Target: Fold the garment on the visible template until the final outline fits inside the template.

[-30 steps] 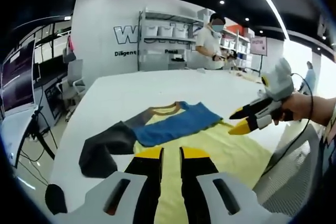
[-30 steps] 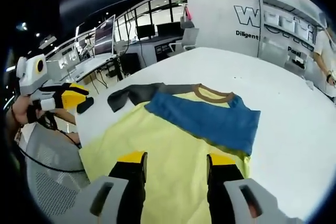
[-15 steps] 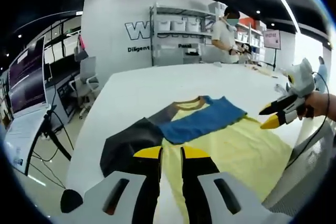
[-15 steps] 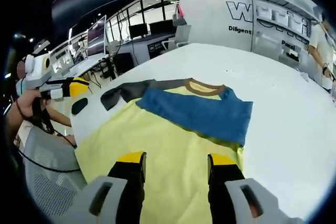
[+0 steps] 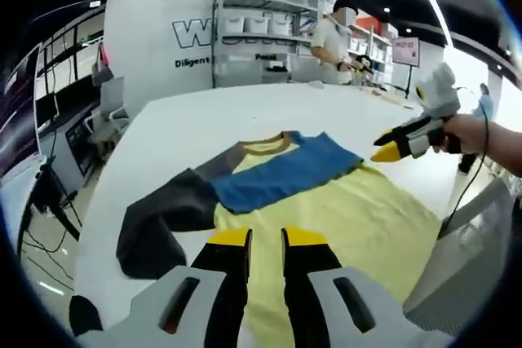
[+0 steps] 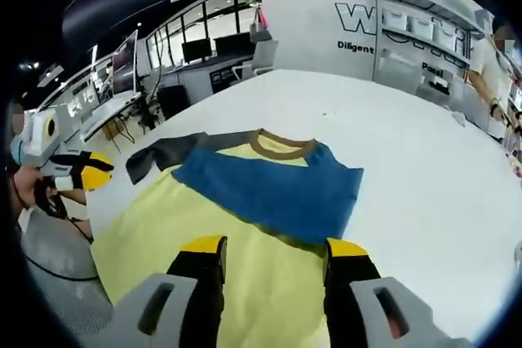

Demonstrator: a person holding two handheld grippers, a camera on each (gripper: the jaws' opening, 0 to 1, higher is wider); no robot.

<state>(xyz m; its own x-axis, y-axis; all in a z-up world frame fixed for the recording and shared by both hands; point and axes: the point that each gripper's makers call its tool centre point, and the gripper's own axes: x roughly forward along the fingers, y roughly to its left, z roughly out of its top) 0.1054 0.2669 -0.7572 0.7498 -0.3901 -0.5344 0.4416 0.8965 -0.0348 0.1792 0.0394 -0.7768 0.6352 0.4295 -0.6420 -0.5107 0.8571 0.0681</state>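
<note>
Left gripper (image 5: 265, 238), own view: jaws nearly together, a thin gap between the yellow tips, nothing held. Tips hover over the near part of the garment (image 5: 326, 209), no contact visible.

Garment: a yellow shirt spread flat on the white table (image 5: 204, 124), just ahead of both grippers. A blue sleeve (image 5: 281, 177) is folded across the chest, lying beyond the left gripper's tips. A brown collar (image 5: 265, 147) sits farther out past the blue band. A dark grey sleeve (image 5: 163, 218) stretches out ahead and to the left of the left jaws, bunched at its near end on the bare tabletop. I cannot make out a separate template outline around or under the shirt.

Right gripper (image 5: 383, 153) shows in the left gripper view, ahead and to the right, held in a hand (image 5: 461, 132) above the shirt's right side, beyond the blue sleeve's end; tips close together there, empty.

Right gripper view: its own jaws (image 6: 273, 246) stand well apart, nothing between them, yellow cloth below the gap. Blue sleeve (image 6: 269, 189) just ahead of the tips, collar (image 6: 281, 147) beyond. Left gripper (image 6: 81, 173) is off to the left, near the table edge, in a hand (image 6: 28, 185).

Background: shelving (image 5: 261, 46) and a person (image 5: 330, 38) at the far side
</note>
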